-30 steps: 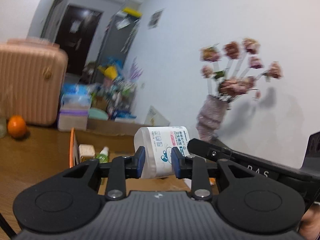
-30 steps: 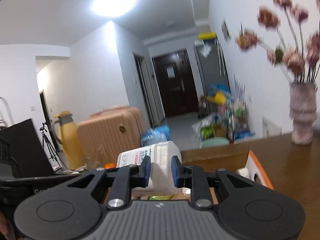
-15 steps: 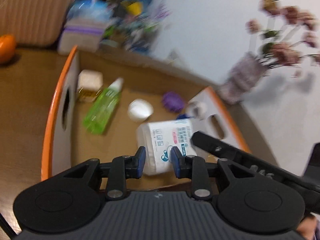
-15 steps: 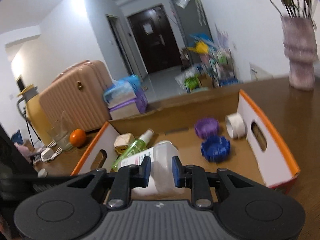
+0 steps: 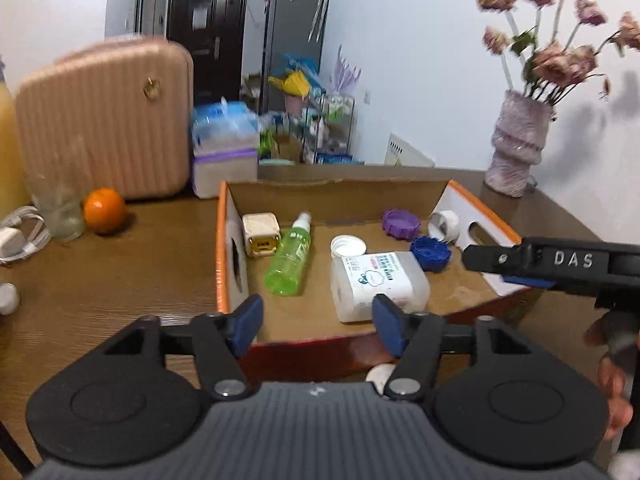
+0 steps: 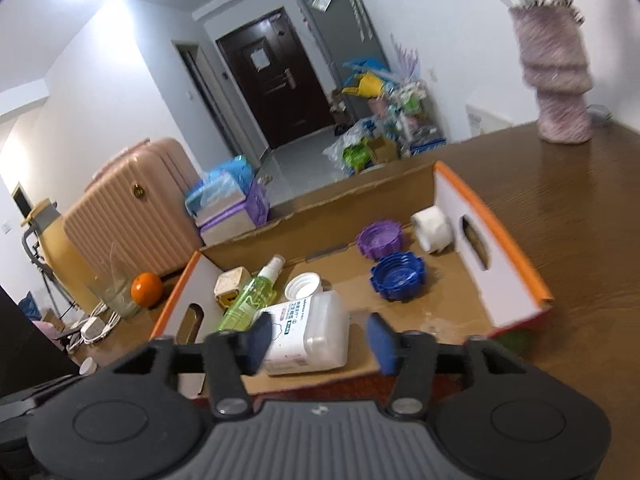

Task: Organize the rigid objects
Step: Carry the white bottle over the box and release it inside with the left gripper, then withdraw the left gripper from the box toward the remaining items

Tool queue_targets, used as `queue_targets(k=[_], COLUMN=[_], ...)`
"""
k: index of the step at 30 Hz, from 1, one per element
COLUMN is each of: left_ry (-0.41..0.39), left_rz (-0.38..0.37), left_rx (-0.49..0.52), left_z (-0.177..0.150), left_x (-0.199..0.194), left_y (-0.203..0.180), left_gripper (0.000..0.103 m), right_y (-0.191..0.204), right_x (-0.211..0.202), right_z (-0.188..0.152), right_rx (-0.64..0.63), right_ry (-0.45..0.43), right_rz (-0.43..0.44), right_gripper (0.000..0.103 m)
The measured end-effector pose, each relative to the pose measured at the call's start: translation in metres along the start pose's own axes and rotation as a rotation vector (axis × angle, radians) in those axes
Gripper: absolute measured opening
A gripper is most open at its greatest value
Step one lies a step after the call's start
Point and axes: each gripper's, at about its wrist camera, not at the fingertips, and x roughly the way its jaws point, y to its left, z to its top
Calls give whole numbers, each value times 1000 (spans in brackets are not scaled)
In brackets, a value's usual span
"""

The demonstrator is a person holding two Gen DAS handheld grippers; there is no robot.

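Opening, both tongs, left (image 5: 316,326) and right (image 6: 318,342), clear of white bottle (image 5: 376,284) lying in box (image 5: 222,240) at 6 o'clock; small white item (image 5: 8,298) on counter (image 5: 100,280) left.

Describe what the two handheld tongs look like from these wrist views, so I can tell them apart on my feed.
Both look alike: a black ribbed housing, two round black discs at the sides, black linkage arms with silver pivot screws, and blue pads on the fingertips. That holds for the left tongs and the right tongs. In the left wrist view, the right one's side bar carries white letters "DAS". No cables or sleeves show.
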Motion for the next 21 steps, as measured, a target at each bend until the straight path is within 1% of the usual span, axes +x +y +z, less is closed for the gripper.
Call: queue_targets(k=[1, 2, 4, 7, 10, 12, 13, 16, 18, 20, 21], left_ry=[-16, -35, -89, -139, -171, -207, -230, -310, -356, -394, -409], left_rz=[5, 17, 48, 48, 48, 86, 102, 147, 172, 186, 199], left_rx=[9, 23, 55, 83, 102, 108, 103, 95, 94, 78, 76], left_z=[-2, -5, -15, -33, -63, -87, -98, -132, -151, -167, -174], left_x=[-11, -22, -49, -83, -114, -136, -147, -186, -207, -223, -230], left_y=[-1, -3, -6, -5, -2, 1, 4, 9, 10, 12, 12], left_gripper=[69, 71, 77, 82, 83, 83, 83, 83, 85, 88, 92], right_y=[3, 5, 12, 20, 28, 35, 38, 42, 44, 45, 46], right_x=[-12, -22, -48, -85, -119, -140, -152, -184, -199, -211, -217], right_z=[-1, -3, -10, -31, -61, -83, -96, -135, -156, -173, -181], right_rx=[-18, -37, -94, -201, -333, -412, -441, -473, -459, -425, -406], right_ry=[-19, -35, -77, -150, -189, -197, -203, -249, -277, -294, -302], right_rz=[-13, -20, -37, -60, -117, -150, -149, -115, -119, -136, -139], right_gripper=[66, 71, 77, 87, 90, 91, 92, 97, 99, 99, 99])
